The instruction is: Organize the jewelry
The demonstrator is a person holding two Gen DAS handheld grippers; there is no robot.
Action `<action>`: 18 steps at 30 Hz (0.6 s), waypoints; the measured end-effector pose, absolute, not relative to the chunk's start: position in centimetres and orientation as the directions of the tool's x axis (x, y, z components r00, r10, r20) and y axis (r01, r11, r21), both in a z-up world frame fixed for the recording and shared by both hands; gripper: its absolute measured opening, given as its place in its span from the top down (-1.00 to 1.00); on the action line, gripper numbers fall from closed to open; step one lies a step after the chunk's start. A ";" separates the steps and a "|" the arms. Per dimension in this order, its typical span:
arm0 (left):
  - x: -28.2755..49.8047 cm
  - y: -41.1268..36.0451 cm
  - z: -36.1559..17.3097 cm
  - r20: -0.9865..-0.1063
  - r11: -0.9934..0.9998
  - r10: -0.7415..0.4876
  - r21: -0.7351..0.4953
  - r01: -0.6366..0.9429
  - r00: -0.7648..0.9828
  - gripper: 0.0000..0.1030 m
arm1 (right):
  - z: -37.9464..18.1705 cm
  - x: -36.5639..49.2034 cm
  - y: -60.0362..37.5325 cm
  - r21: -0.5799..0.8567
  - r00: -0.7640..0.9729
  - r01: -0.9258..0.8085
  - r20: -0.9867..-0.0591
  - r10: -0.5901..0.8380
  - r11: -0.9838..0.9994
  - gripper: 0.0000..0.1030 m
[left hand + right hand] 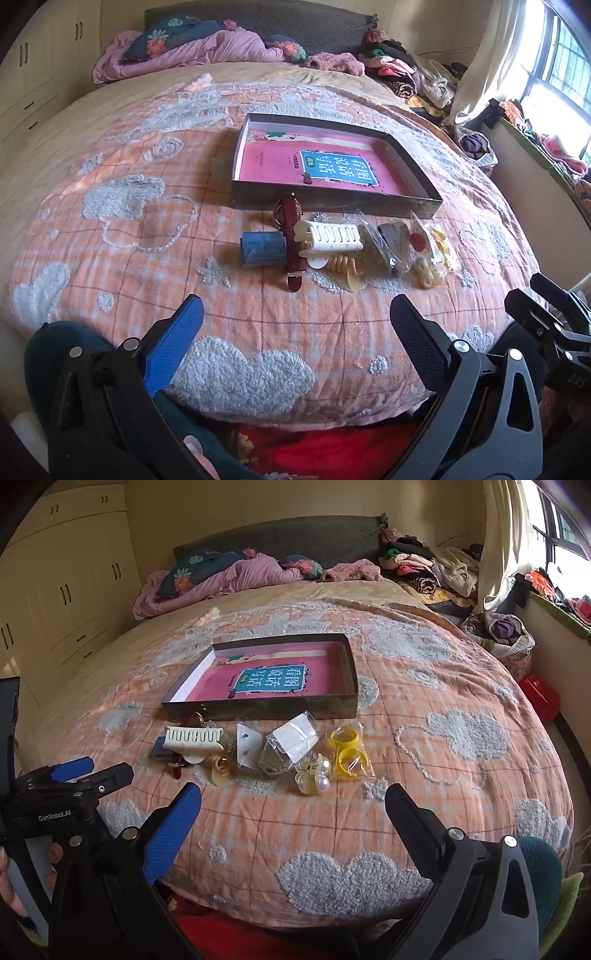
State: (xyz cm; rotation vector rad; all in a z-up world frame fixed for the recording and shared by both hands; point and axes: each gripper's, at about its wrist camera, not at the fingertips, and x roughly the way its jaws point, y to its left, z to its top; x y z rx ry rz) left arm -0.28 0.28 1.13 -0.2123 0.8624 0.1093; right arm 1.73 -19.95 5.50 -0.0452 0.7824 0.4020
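Left gripper (295, 314): jaws spread wide, nothing between them, hovering over the bedspread (110, 206) short of the jewelry. One finger (173, 347) carries a ribbed blue pad, the other a black stippled one. Right gripper (293, 801): same build, likewise spread wide and empty, touching nothing.

Bedspread is a quilted orange check with raised, nubbly grey cloud tufts.

Jewelry lies in a loose row just in front of a shallow dark box (345, 664); the box holds a pink book (269, 681) with a blue label. In the row: cream ridged hair claw (192, 738), plastic; dark red strap (291, 240), glossy, running under the claw; small blue box (263, 247) at the left end; amber coiled piece (345, 269); crinkled clear bags (291, 738), contents hard to make out; pearl cluster (314, 775), round and shiny; yellow rings (347, 749) in a clear bag.

A ring-shaped metal piece behind the strap is mostly hidden. Person's fingers cut off at the right view's left edge.
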 end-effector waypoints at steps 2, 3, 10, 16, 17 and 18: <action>-0.3 0.3 1.1 -0.762 0.973 0.011 -0.141 -0.182 0.647 -0.84 | 5.8 1.4 -19.8 0.107 0.638 -0.370 -0.692 0.336 0.923 -0.92; -0.3 0.3 1.2 -0.762 0.973 0.011 -0.141 -0.182 0.647 -0.84 | 5.8 1.5 -19.8 0.108 0.638 -0.369 -0.692 0.336 0.923 -0.92; -0.3 0.3 1.2 -0.761 0.973 0.010 -0.141 -0.181 0.648 -0.84 | 5.9 1.5 -19.9 0.113 0.635 -0.370 -0.693 0.340 0.922 -0.92; -0.3 0.3 1.4 -0.759 0.974 0.007 -0.144 -0.178 0.652 -0.84 | 6.0 1.4 -19.9 0.114 0.634 -0.371 -0.693 0.342 0.921 -0.92; -0.3 0.3 1.5 -0.759 0.974 0.007 -0.144 -0.178 0.652 -0.84 | 6.0 1.4 -19.9 0.116 0.634 -0.372 -0.693 0.343 0.921 -0.92; -0.3 0.4 1.5 -0.759 0.973 0.008 -0.143 -0.179 0.651 -0.84 | 6.0 1.4 -19.9 0.116 0.635 -0.371 -0.692 0.343 0.921 -0.92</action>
